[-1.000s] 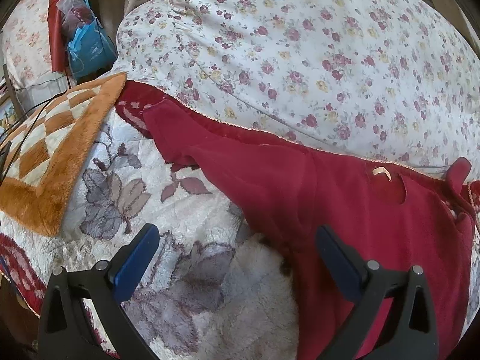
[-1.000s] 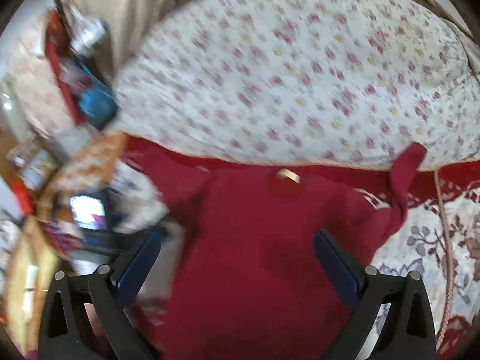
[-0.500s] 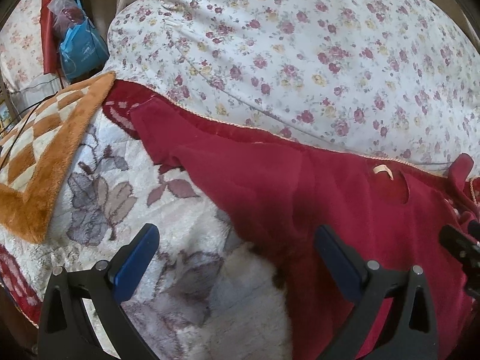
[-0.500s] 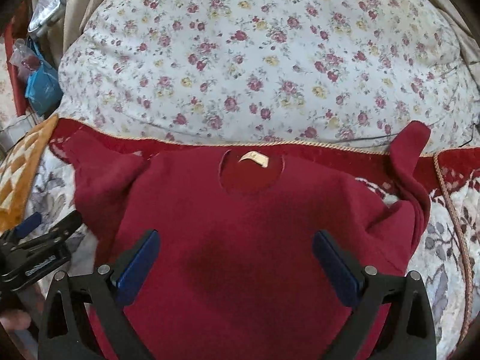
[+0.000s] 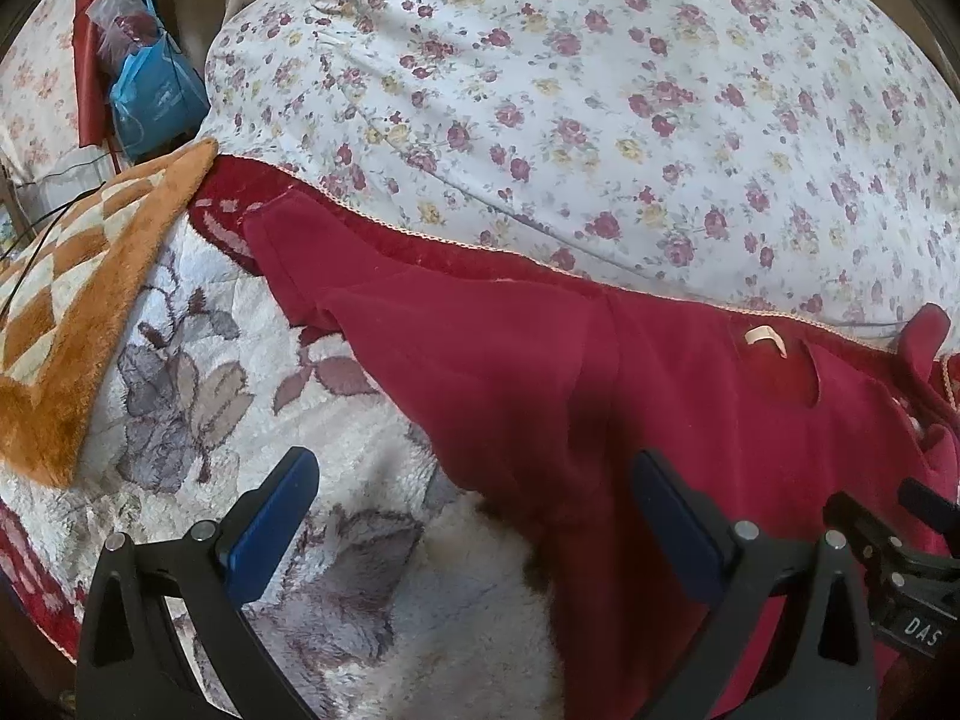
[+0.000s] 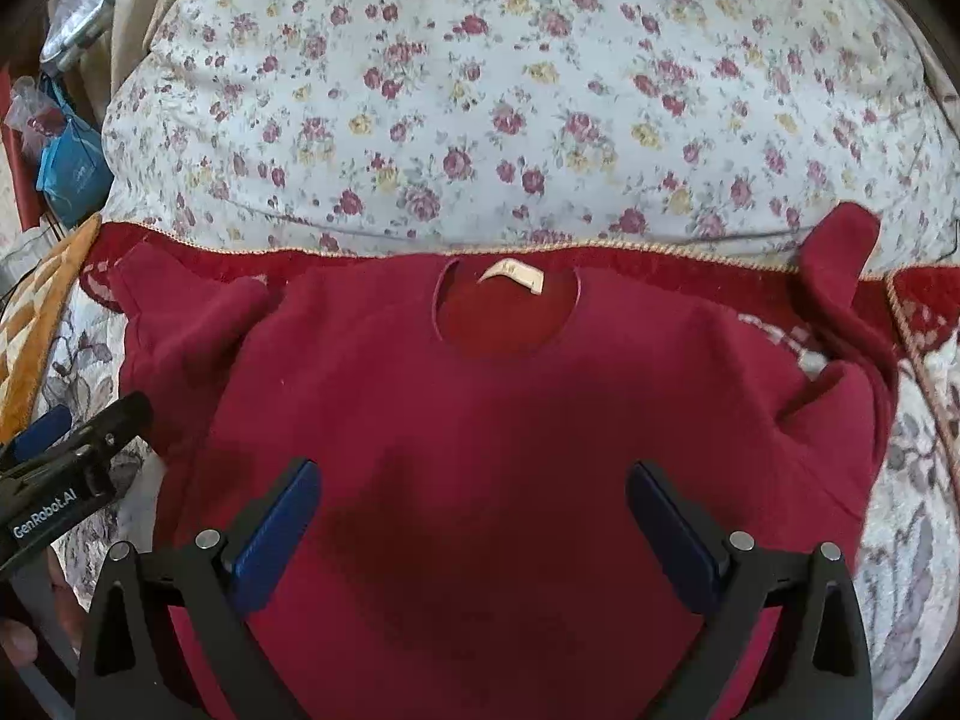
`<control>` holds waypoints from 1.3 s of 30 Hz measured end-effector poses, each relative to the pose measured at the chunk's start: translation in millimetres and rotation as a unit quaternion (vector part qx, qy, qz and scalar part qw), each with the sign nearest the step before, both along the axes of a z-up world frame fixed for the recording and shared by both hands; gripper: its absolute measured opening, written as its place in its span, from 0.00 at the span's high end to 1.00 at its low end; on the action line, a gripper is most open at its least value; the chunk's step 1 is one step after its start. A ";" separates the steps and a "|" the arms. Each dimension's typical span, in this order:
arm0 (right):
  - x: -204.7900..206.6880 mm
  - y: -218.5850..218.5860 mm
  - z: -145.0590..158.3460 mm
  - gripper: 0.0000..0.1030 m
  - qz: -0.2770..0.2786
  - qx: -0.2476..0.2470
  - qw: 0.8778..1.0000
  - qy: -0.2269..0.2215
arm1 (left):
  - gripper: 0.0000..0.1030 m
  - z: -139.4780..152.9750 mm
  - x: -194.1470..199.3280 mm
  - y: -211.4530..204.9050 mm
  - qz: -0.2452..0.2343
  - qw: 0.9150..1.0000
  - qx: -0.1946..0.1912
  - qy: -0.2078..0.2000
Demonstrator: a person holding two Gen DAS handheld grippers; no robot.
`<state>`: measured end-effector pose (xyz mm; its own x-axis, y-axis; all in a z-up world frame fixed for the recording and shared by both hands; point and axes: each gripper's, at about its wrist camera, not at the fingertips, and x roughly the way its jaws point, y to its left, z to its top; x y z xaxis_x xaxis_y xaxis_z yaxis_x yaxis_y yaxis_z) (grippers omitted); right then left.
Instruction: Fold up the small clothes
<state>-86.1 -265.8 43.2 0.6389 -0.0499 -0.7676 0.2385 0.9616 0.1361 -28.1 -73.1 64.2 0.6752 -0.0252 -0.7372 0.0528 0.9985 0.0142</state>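
On fleece blanket (image 6: 918, 480): red sweater (image 6: 510, 408) flat, neckline toward floral pillow (image 6: 510, 90); both hand-held grippers (image 5: 474, 522) (image 6: 474, 516) released, empty

Far edge of bed: floral quilt (image 6: 510, 96) mounded high along the red sweater's (image 6: 510, 420) collar side, touching it; blocks passage beyond.
Left edge: orange checked rug (image 5: 72, 312) lies over the plush blanket (image 5: 228, 396); blue bag (image 5: 150, 108) past it.
Left of sweater: bare plush blanket, open.
Right edge: sweater sleeve (image 6: 840, 264) raised against the quilt; open blanket beside it.
Left hand-held gripper (image 5: 474, 516): jaws spread, over sweater's left hem.
Right hand-held gripper (image 6: 474, 522): jaws spread, above the sweater's middle.
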 end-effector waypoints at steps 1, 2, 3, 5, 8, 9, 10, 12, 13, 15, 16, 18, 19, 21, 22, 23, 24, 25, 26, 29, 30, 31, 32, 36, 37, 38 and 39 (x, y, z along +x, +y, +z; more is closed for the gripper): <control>0.4 -0.9 -2.0 0.00 -0.004 0.003 1.000 0.000 | 0.00 -0.5 0.4 0.7 0.001 1.000 -0.001 0.001; 0.8 -1.1 -3.6 0.00 -0.008 0.002 1.000 0.000 | 0.00 -0.9 0.7 1.4 0.001 1.000 -0.002 0.003; 0.6 0.0 -5.5 0.00 -0.011 -0.003 1.000 0.000 | 0.00 -0.7 0.1 2.0 0.002 1.000 -0.003 0.004; 0.4 0.9 -8.1 0.00 -0.015 -0.011 1.000 -0.002 | 0.00 -0.3 -0.2 2.8 0.000 1.000 -0.008 0.004; 4.8 -1.1 -12.5 0.00 -0.015 -0.010 1.000 0.010 | 0.00 -1.4 1.1 1.8 0.001 1.000 0.001 0.004; 5.5 -1.9 -13.7 0.00 -0.015 -0.008 1.000 0.013 | 0.00 -1.6 1.3 1.8 0.003 1.000 0.000 0.005; 4.9 -2.3 -14.0 0.00 -0.018 -0.008 1.000 0.012 | 0.00 -2.0 1.5 2.1 0.002 1.000 -0.004 0.007; 4.1 -4.1 -14.2 0.00 -0.021 -0.006 1.000 0.009 | 0.00 -2.3 1.3 0.9 0.000 1.000 -0.007 0.008; 4.4 -4.6 -15.0 0.00 -0.026 -0.008 1.000 0.007 | 0.00 -2.2 0.9 0.2 -0.001 1.000 -0.005 0.007; 5.7 -4.7 -16.9 0.00 -0.026 -0.005 1.000 0.012 | 0.00 -2.0 0.1 -1.2 -0.002 1.000 0.001 0.005; 5.8 -4.4 -17.5 0.00 -0.027 -0.006 1.000 0.014 | 0.00 -2.2 -0.1 -1.0 -0.002 1.000 0.001 0.005; 6.3 -3.5 -18.5 0.00 -0.029 -0.009 0.999 0.016 | 0.00 -2.5 0.1 -0.7 0.000 1.000 -0.002 0.007; 6.2 -2.9 -18.8 0.00 -0.028 -0.011 0.999 0.016 | 0.00 -2.7 0.4 0.1 0.002 1.000 -0.003 0.008; 6.0 -1.8 -19.2 0.00 -0.028 -0.016 0.999 0.016 | 0.00 -2.8 1.1 1.8 0.005 1.000 -0.004 0.008; 5.7 -1.2 -19.4 0.00 -0.027 -0.017 0.999 0.016 | 0.00 -2.8 1.1 2.3 0.006 1.000 -0.004 0.009; 5.7 -1.3 -19.6 0.00 -0.027 -0.019 0.999 0.015 | 0.00 -2.8 0.9 2.8 0.006 1.000 -0.004 0.009; 6.0 -1.7 -20.0 0.00 -0.027 -0.019 0.999 0.016 | 0.00 -2.8 1.2 3.1 0.006 1.000 -0.004 0.009; 6.4 -1.6 -20.2 0.00 -0.027 -0.019 0.999 0.017 | 0.00 -2.9 1.2 3.6 0.007 1.000 -0.004 0.009; 6.6 -1.5 -20.4 0.00 -0.027 -0.019 0.999 0.018 | 0.00 -3.1 1.3 4.2 0.008 1.000 -0.004 0.009; 7.7 -1.0 -21.1 0.00 -0.025 -0.021 0.999 0.021 | 0.00 -3.3 2.7 5.9 0.011 1.000 -0.005 0.010; 8.2 -0.9 -21.3 0.00 -0.023 -0.022 0.999 0.022 | 0.00 -3.5 3.2 5.6 0.013 1.000 -0.005 0.010; 8.1 -0.7 -21.4 0.00 -0.023 -0.023 0.999 0.022 | 0.00 -3.9 3.5 6.1 0.014 1.000 -0.005 0.011; 8.0 -1.4 -21.5 0.00 -0.021 -0.023 0.999 0.022 | 0.00 -4.1 3.6 6.4 0.014 1.000 -0.006 0.012; 8.1 -2.0 -21.8 0.00 -0.020 -0.023 0.999 0.022 | 0.00 -4.3 4.1 6.4 0.013 1.000 -0.004 0.012; 8.1 -2.0 -22.1 0.00 -0.020 -0.023 0.999 0.023 | 0.00 -4.6 4.4 6.9 0.014 1.000 -0.004 0.012; 8.2 -2.1 -22.3 0.00 -0.019 -0.023 0.999 0.023 | 0.00 -5.1 4.9 7.8 0.015 1.000 -0.004 0.013; 8.3 -2.0 -22.2 0.00 -0.019 -0.023 0.999 0.023 | 0.00 -4.9 4.6 7.6 0.016 1.000 -0.006 0.014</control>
